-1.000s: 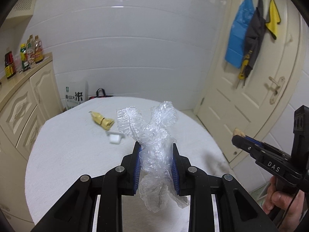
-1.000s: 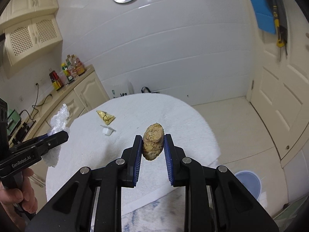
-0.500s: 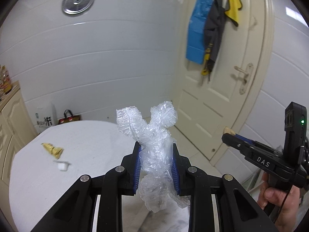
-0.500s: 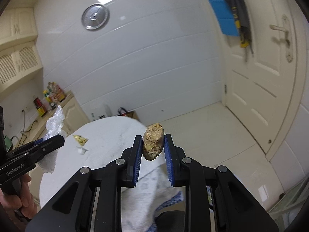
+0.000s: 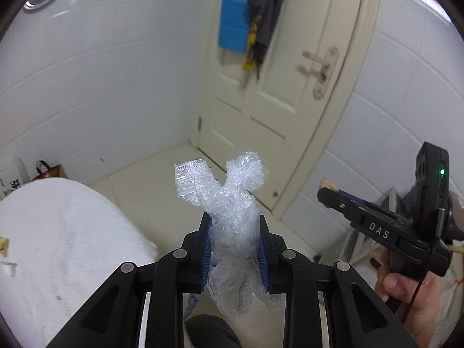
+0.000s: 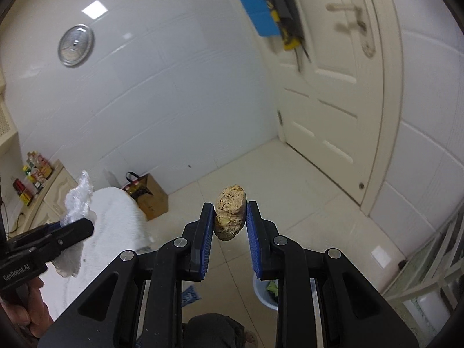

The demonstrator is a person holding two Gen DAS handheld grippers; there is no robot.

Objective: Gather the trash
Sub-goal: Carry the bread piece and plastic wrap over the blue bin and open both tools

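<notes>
Both loads are being carried to the bin. The left hand-held gripper (image 5: 234,246) is clamped on a crumpled clear plastic wrap (image 5: 232,208); the right hand-held gripper (image 6: 229,226) is clamped on a crusty tan food scrap (image 6: 230,216). The waste bin (image 6: 265,297) sits on the floor near right, so the next move likely calls for lowering over it and releasing.
</notes>
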